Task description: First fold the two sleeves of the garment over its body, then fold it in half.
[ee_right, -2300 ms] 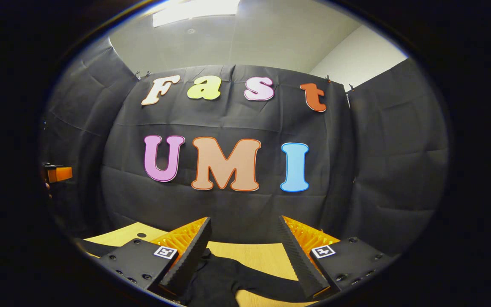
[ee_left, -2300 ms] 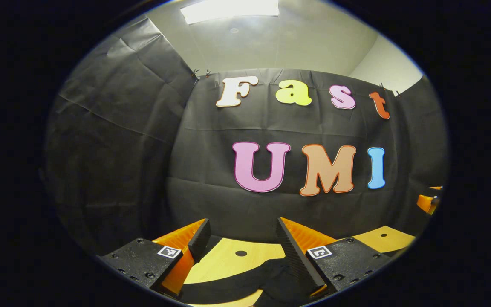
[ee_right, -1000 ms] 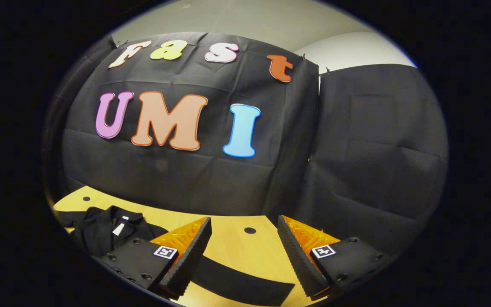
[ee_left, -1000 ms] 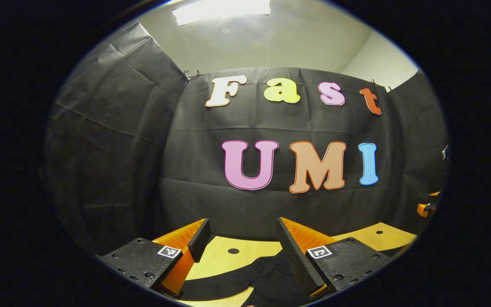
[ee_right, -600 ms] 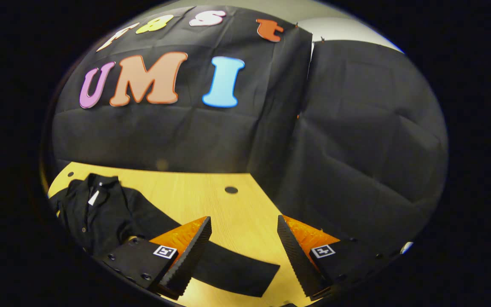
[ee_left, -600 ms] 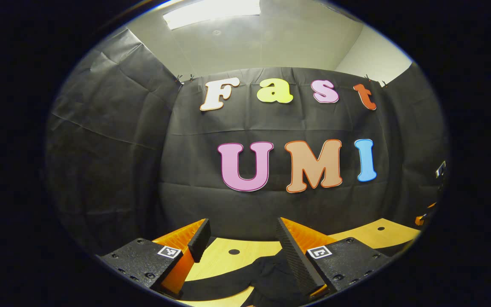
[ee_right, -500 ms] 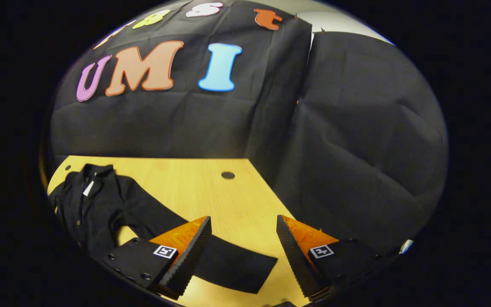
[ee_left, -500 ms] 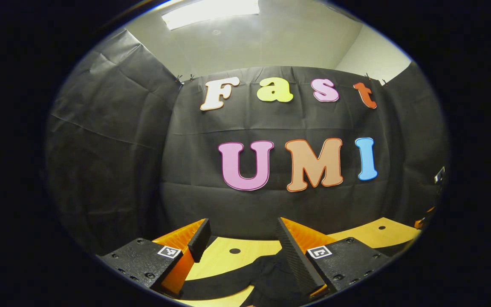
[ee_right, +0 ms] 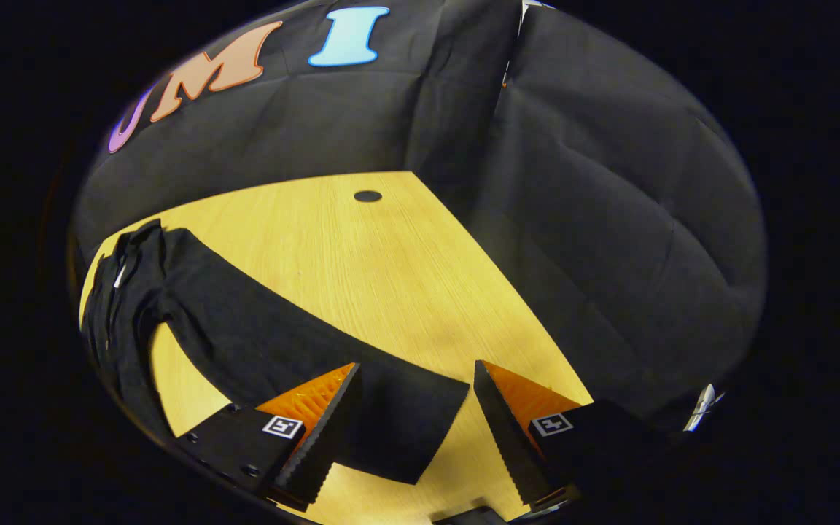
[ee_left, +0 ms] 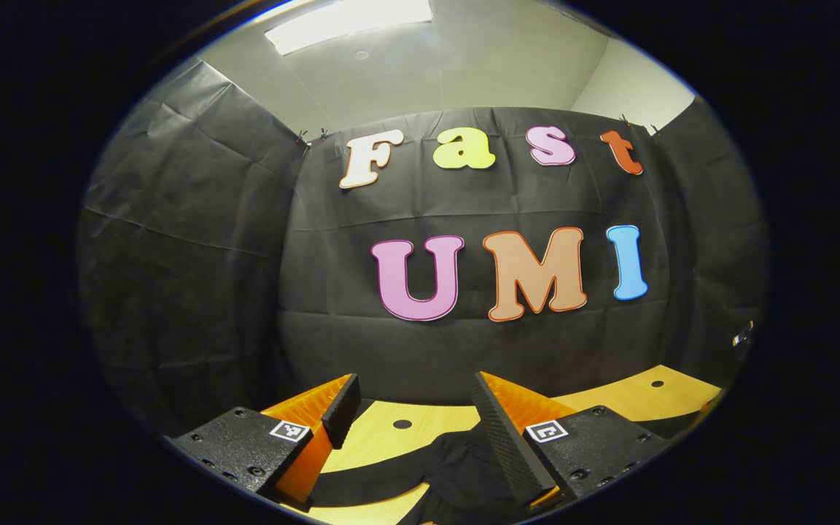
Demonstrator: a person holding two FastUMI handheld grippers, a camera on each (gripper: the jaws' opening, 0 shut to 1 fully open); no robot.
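Right tool [ee_right: 414, 430] hung released above the worktop [ee_right: 362, 270], fingers spread wide and gripping nothing. Looked down steeply at the black garment's sleeve [ee_right: 296, 350]. Cuff end of that sleeve lay flat directly between and below the two fingers, nearer the left-hand one, its squared edge reaching toward the gap's middle. Whether the fingers touched cloth could not be told. Farther out and to the tool's left, ran the sleeve in a long band up to the garment [ee_right: 125, 292], bunched at the worktop's far left edge, with a small pale tag at the collar. Beyond, bare pale wood with a dark round hole [ee_right: 367, 196] straight ahead, then the black cloth wall behind.

Left tool [ee_left: 409, 437] likewise released, fingers held apart, nothing between them pressed. Sat low and nearly level with the worktop [ee_left: 609, 401]. Just ahead and below the gap, a rumpled dark part of the garment [ee_left: 449, 467], spreading under the right-hand finger; a dark band curved off leftward below the left-hand finger. Contact with the cloth could not be judged. A little farther on, a small round hole [ee_left: 402, 424] in the wood, dead ahead. A second hole [ee_left: 657, 383] well off to the tool's right. Behind all, the black cloth wall, and above it a pale ceiling with a bright light panel [ee_left: 351, 16].
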